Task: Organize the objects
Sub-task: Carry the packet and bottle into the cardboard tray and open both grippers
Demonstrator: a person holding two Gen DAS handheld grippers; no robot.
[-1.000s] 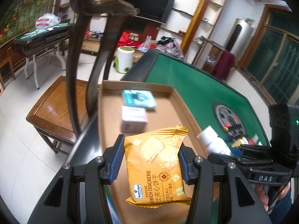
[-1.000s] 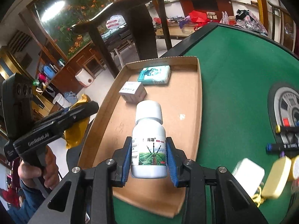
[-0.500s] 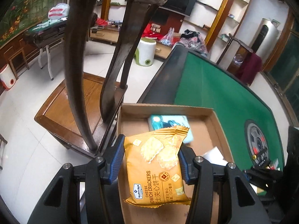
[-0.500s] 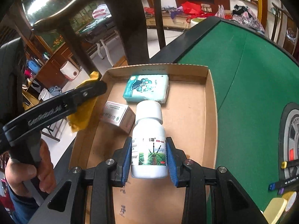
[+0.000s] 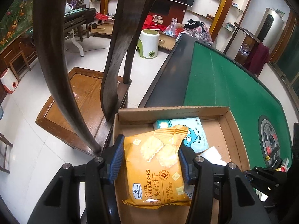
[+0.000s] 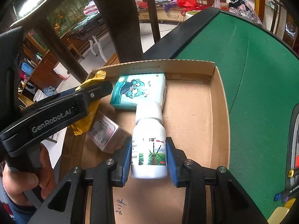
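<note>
My left gripper [image 5: 151,160] is shut on a yellow cheese cracker packet [image 5: 157,169] and holds it over the near left part of the cardboard tray [image 5: 237,141]. My right gripper [image 6: 148,158] is shut on a white bottle [image 6: 148,147] with a green label, over the tray's floor [image 6: 188,123]. A teal tissue pack [image 6: 138,91] lies at the tray's far end. A small white box [image 6: 104,132] lies at the tray's left side, partly behind the left gripper [image 6: 56,115]. The tissue pack also shows in the left wrist view [image 5: 194,134].
The tray lies on a green felt table [image 5: 224,82] with a black rim. A dark wooden chair [image 5: 114,43] stands close against the table's left edge. Pens and small items [image 6: 286,194] lie on the felt to the right.
Both grippers have moved forward along the tray toward its far end. The cracker packet now hangs over the tray's left part, close to the chair. Both grips are unchanged.
</note>
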